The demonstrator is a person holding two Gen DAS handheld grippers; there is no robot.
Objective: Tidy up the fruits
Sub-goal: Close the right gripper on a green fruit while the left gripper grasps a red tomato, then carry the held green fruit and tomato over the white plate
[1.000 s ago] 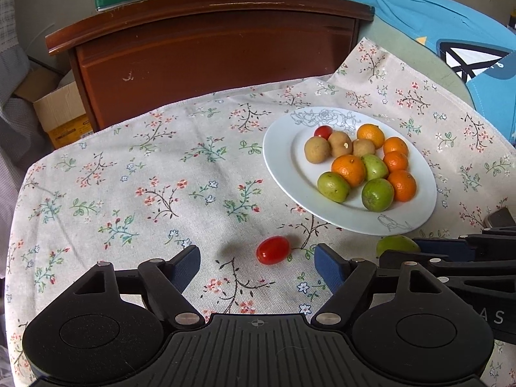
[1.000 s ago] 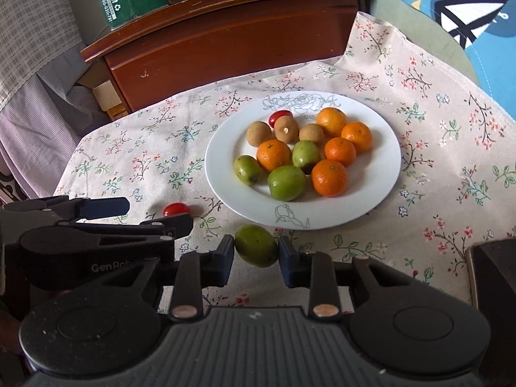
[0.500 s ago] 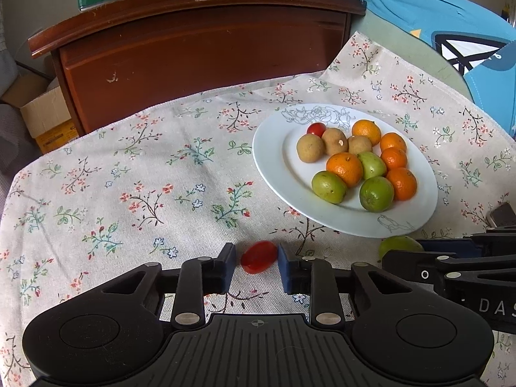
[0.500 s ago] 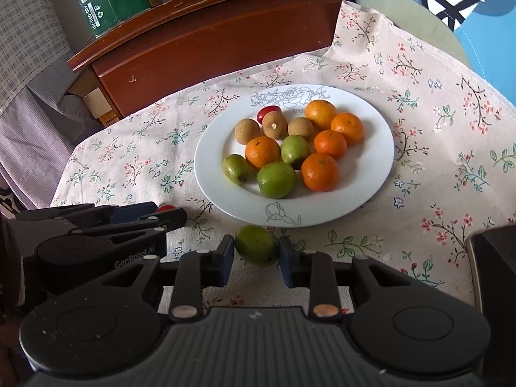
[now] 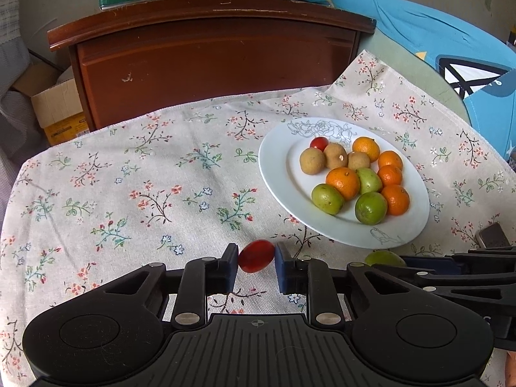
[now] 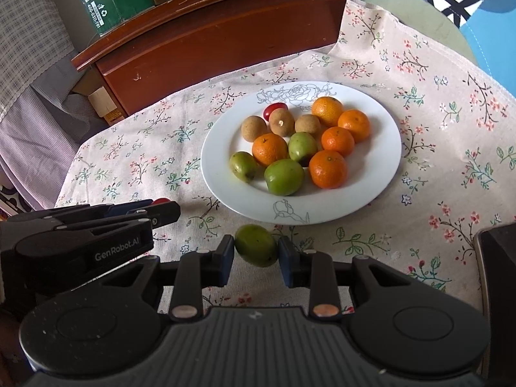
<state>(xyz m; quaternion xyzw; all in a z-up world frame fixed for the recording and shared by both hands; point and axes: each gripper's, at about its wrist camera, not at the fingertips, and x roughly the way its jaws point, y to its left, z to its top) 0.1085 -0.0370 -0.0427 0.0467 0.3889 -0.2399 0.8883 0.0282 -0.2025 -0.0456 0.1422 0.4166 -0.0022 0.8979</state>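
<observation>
Your left gripper (image 5: pixel 256 259) pinches a cherry tomato (image 5: pixel 256 255). Your right gripper (image 6: pixel 256 251) clamps a green fruit (image 6: pixel 256 249), possibly a jujube, near the plate (image 6: pixel 383 174).

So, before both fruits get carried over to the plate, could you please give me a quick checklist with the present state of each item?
1. Left gripper closed on the cherry tomato, pads on both sides: ok.
2. Right gripper closed on the green fruit: ok.
3. Fruits lifted clear of the tablecloth: cannot tell.
4. Bare room on the plate, near rim and right side: ok.
5. Path to the plate free of obstacles: ok.
6. The two grippers apart from each other: ok, though side by side and close.
</observation>
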